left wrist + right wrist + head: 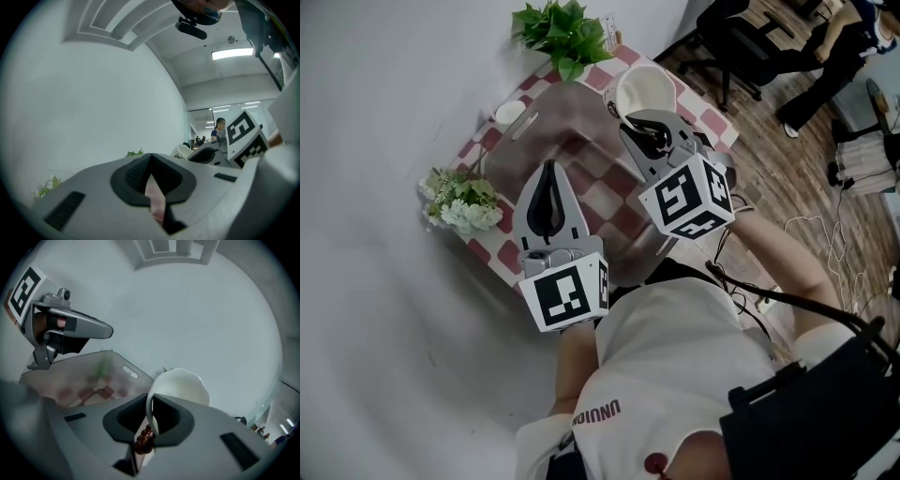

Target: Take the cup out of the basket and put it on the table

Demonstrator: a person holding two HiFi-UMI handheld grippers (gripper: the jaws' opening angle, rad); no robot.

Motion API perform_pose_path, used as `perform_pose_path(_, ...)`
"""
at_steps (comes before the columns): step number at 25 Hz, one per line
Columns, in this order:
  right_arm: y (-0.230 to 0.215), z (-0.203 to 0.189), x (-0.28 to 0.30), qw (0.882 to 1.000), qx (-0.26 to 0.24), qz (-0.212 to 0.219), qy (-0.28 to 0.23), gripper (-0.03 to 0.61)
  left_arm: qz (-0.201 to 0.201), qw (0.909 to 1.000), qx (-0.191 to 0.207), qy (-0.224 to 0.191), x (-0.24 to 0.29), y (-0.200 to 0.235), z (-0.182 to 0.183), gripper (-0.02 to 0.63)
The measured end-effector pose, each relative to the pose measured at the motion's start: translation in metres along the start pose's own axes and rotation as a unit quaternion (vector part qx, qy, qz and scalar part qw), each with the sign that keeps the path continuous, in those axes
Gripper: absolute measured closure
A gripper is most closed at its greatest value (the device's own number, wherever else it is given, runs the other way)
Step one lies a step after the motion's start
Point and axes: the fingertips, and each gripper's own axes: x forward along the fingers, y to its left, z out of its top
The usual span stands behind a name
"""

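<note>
**White cup lifted to the basket's far edge, set-down not yet done**

At the left of the head view, a bunch of white flowers lies on the red-and-white checked table. Just beside it, the left gripper hangs over the near side of the translucent plastic basket. Its own view shows the jaws closed together with nothing between them, only a sliver of checked cloth showing through the slit. It touches nothing.

Further right, the right gripper has the white cup pinched by its rim, one pad inside the wall and one outside, so the jaws stand only narrowly apart. In that gripper's view the cup sits above the basket's rim with the basket off to the left. In the head view it hangs over the basket's far right corner, near the green plant.

I judge the first half done: the cup is out of the basket and hanging from the grip. What remains is to carry it over bare cloth to the right of the basket, lower it upright until it rests there, and open the jaws.
</note>
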Motion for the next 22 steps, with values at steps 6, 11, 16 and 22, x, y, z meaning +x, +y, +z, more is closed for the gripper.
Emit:
perform_pose_path(6,-0.019,-0.011,-0.005,1.0,0.009,-0.018,0.005,0.528,0.001,1.0,0.002,-0.001,0.004,-0.004,-0.001,0.603)
perform_pose_path(11,-0.032,-0.024,-0.007,0.999,0.017,-0.031,0.011,0.528,0.0,1.0,0.005,0.001,0.007,-0.007,-0.003,0.603)
perform_pose_path(16,-0.042,-0.038,-0.009,0.999,0.027,-0.04,0.022,0.528,-0.004,1.0,0.007,0.002,0.013,-0.013,-0.003,0.603)
perform_pose_path(22,-0.048,-0.053,-0.01,0.998,0.037,-0.045,0.031,0.528,-0.007,0.9999,0.011,0.005,0.017,-0.019,-0.005,0.603)
